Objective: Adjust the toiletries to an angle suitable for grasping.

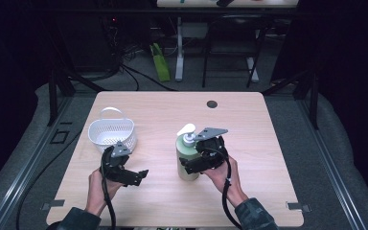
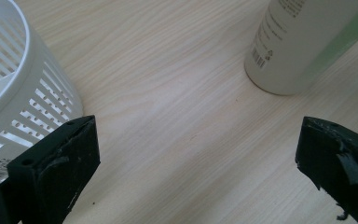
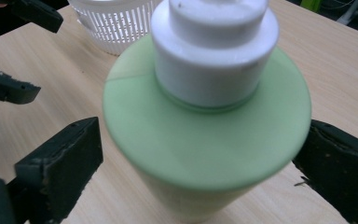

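A light green pump bottle (image 1: 187,155) with a white pump head stands upright in the middle of the wooden table (image 1: 254,129). My right gripper (image 1: 189,166) is open, one jaw on each side of the bottle's body. In the right gripper view the bottle's shoulder (image 3: 205,140) spans nearly the whole gap between the jaws. A white slotted basket (image 1: 111,132) with a handle sits at the table's left. My left gripper (image 1: 137,176) is open and empty, low over the table in front of the basket. Its jaws point toward the bottle base (image 2: 298,46), with the basket wall (image 2: 23,88) on its left.
A small dark round hole (image 1: 212,104) sits near the table's far edge. Beyond the table are cables, desk legs and a green object (image 1: 160,62) on the floor. Bare wood (image 2: 182,116) lies between basket and bottle.
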`<state>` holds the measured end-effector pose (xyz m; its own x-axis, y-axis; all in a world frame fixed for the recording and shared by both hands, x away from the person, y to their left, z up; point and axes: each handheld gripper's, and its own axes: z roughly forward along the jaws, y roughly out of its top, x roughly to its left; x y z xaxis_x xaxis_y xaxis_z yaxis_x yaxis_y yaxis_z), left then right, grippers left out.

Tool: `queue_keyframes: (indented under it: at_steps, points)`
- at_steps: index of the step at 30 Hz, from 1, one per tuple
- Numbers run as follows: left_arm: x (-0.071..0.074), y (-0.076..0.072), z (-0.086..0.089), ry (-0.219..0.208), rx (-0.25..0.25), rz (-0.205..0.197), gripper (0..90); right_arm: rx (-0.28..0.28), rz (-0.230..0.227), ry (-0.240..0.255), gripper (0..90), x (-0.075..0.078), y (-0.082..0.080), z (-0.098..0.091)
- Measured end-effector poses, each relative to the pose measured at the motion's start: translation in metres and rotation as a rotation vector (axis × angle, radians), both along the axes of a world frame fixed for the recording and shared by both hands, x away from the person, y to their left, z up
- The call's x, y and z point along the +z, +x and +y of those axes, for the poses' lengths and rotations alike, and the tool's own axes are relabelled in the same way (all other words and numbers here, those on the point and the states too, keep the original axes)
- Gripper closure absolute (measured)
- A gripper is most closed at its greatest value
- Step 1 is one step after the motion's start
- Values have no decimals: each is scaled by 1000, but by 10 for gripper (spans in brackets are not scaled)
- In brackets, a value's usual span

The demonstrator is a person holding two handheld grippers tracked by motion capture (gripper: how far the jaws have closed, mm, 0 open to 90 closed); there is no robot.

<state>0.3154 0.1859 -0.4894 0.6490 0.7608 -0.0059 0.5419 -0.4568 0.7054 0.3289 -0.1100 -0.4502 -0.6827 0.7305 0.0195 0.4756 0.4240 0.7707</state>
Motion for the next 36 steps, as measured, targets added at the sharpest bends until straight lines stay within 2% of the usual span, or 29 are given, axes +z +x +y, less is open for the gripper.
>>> queue_keyframes:
  at_steps: [3,5,11,14,15,16,18,19,21,22,25,27,29,30,32,34,36]
  points:
    - [2,-1,-2,-24,-9,1,0,-2,2,2,0,2,-3,-4]
    - [4,-3,-4,-34,-18,-3,0,-5,15,19,0,4,-10,-15]
    - [10,-2,-10,-60,-42,-18,0,-31,34,14,0,4,-20,-36]
    - [15,-2,-13,-81,-51,-38,0,-68,60,-10,0,-2,-28,-57]
    - [19,-2,-15,-101,-54,-50,0,-81,72,-8,0,-4,-30,-62]
    - [19,-2,-15,-101,-54,-50,0,-81,72,-8,0,-4,-30,-62]
    - [24,-2,-19,-113,-55,-81,0,-114,97,-12,0,-11,-35,-79]
    - [24,-2,-19,-113,-55,-81,0,-114,97,-12,0,-11,-35,-79]
    - [26,-2,-22,-133,-59,-92,0,-139,115,-16,0,-16,-40,-91]
    - [28,-1,-27,-143,-69,-97,0,-163,129,-17,0,-21,-44,-103]
    - [30,0,-34,-154,-87,-102,0,-185,144,-19,0,-24,-48,-113]
    - [31,1,-41,-163,-100,-108,0,-221,171,-25,0,-31,-51,-132]
    - [34,1,-48,-170,-110,-116,0,-231,180,-24,0,-32,-51,-136]
    - [36,0,-55,-169,-123,-126,0,-248,206,-22,0,-36,-51,-146]
    - [37,0,-59,-171,-126,-134,0,-259,212,-25,0,-38,-50,-150]
    - [40,3,-67,-194,-136,-128,0,-289,216,-10,2,-39,-49,-158]
    - [41,4,-74,-210,-145,-136,0,-292,211,-11,2,-40,-49,-159]
